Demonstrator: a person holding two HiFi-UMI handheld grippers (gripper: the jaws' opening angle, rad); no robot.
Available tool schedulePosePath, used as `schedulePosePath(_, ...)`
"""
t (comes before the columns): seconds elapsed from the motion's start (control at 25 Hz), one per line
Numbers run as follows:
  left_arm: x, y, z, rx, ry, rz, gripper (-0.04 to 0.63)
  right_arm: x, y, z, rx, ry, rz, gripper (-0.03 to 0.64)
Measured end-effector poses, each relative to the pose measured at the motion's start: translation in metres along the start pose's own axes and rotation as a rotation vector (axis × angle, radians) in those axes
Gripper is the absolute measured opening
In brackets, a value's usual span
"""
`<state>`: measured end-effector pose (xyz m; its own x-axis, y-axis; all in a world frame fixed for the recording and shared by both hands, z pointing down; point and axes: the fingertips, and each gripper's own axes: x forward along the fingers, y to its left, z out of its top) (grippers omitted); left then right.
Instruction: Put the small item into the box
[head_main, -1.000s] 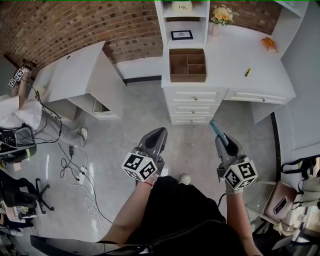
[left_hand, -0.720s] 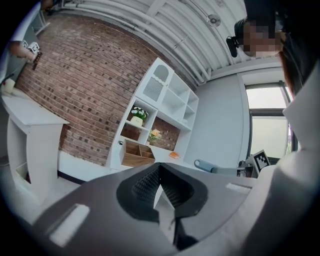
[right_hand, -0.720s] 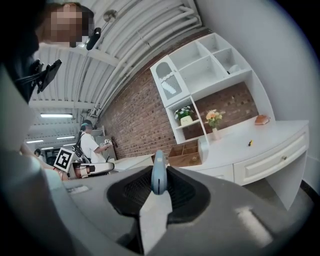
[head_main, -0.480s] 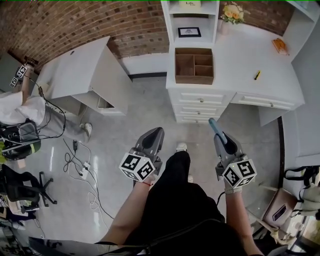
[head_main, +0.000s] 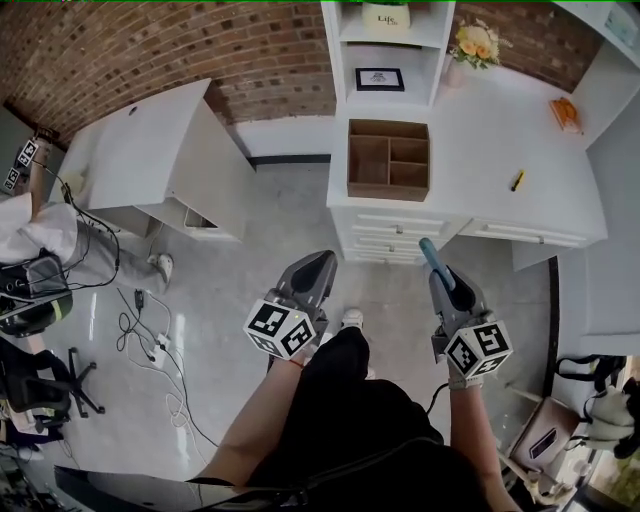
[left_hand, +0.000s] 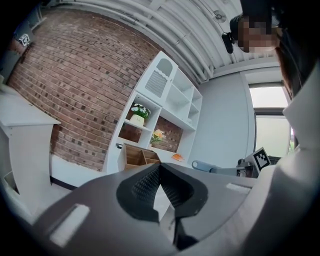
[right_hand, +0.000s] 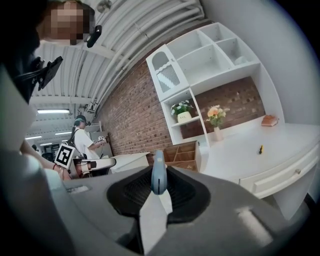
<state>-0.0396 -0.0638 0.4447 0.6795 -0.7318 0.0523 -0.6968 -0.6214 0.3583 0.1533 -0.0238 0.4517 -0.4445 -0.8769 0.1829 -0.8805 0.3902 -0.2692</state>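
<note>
A glossy pale-grey floor (head_main: 280, 230) runs to a red brick wall (head_main: 150, 40). Against the wall stands a white L-shaped desk (head_main: 480, 130) with drawers, and a white shelf unit (head_main: 392, 45) rises from it. A separate white table (head_main: 140, 150) sits at the left, with loose cables (head_main: 150, 335) on the floor near it.

A pale pot (head_main: 385, 15) on the shelf reads "Life"; the smaller line under it is too small to read. Below it is a black-framed print (head_main: 380, 78) that cannot be read. The marker cubes (head_main: 478, 348) on the grippers carry black-and-white square codes.

The box (head_main: 388, 194) is plain brown wood, open-topped and split into compartments. It stands at the desk's front edge below the shelves. On the desk are a vase of orange and yellow flowers (head_main: 475, 42), an orange object (head_main: 566, 113) and a slim yellow-and-black thing (head_main: 517, 180), perhaps a pen.

The right gripper (head_main: 448, 278) is clamped on the small blue item (head_main: 432, 258). This is a smooth, slim stick with a rounded end, poking out past the ridged pads over the floor, well short of the box. The left gripper (head_main: 318, 268) is empty and its ridged dark pads meet at the tips.
</note>
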Motion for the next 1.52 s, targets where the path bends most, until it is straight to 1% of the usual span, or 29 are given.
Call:
schedulePosePath(0.12, 0.017, 0.015, 0.004, 0.000, 0.014, -0.008, 0.003, 0.020, -0.005, 0.003, -0.004, 0.017, 0.000, 0.078)
schedulePosePath(0.28, 0.043, 0.033, 0.014, 0.007, 0.013, -0.022, 0.003, 0.045, -0.015, 0.007, -0.014, 0.037, -0.007, 0.078)
schedulePosePath(0.52, 0.082, 0.052, 0.020, 0.032, 0.037, -0.070, 0.003, 0.077, -0.034, 0.014, -0.017, 0.059, -0.044, 0.078)
schedulePosePath(0.76, 0.114, 0.068, 0.028, 0.048, 0.047, -0.119, 0.003, 0.105, -0.048, 0.018, -0.043, 0.089, -0.082, 0.078)
schedulePosePath(0.92, 0.125, 0.074, 0.029, 0.059, 0.059, -0.150, 0.003, 0.116, -0.059, 0.016, -0.022, 0.078, -0.118, 0.078)
schedulePosePath(1.2, 0.131, 0.086, 0.028, 0.051, 0.069, -0.141, 0.003, 0.135, -0.066, 0.015, -0.023, 0.084, -0.111, 0.078)
schedulePosePath(1.36, 0.136, 0.086, 0.024, 0.050, 0.073, -0.137, 0.003, 0.143, -0.072, 0.011, -0.040, 0.125, -0.100, 0.078)
schedulePosePath(1.52, 0.148, 0.092, 0.029, 0.053, 0.063, -0.115, 0.003, 0.157, -0.082, 0.011, -0.061, 0.180, -0.072, 0.078)
